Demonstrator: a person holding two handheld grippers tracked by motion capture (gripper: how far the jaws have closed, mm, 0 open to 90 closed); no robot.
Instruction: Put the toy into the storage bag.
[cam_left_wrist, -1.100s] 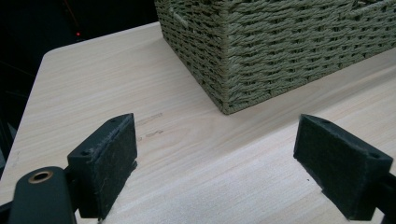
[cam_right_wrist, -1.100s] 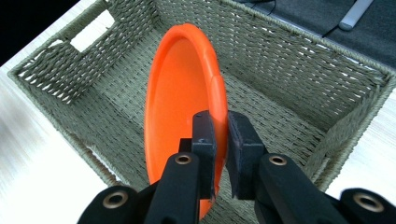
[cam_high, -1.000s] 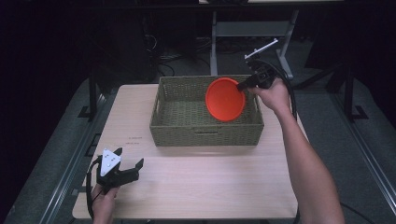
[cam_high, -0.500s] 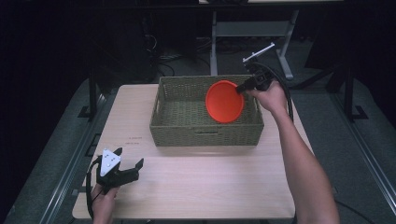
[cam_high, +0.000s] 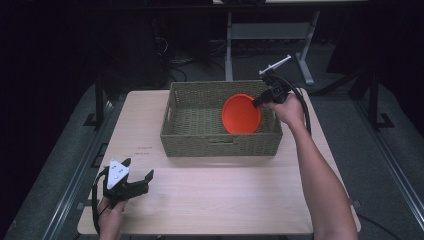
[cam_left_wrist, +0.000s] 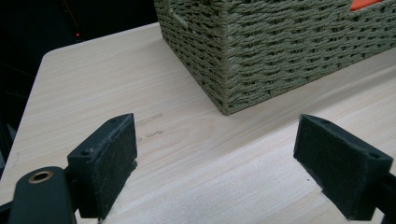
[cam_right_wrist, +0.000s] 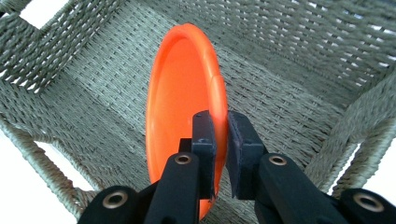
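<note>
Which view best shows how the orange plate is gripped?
The right gripper view: the right hand-held gripper pinches the orange plate by its rim, on edge over the woven basket. The high view gives the plate's round face inside the basket but the pinch is small. The left gripper view catches an orange sliver above the basket's wall.

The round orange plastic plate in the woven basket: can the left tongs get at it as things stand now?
Probably not directly: the right tongs already clamp the orange plate's rim, and the basket's near wall stands between it and the open left tongs.
</note>
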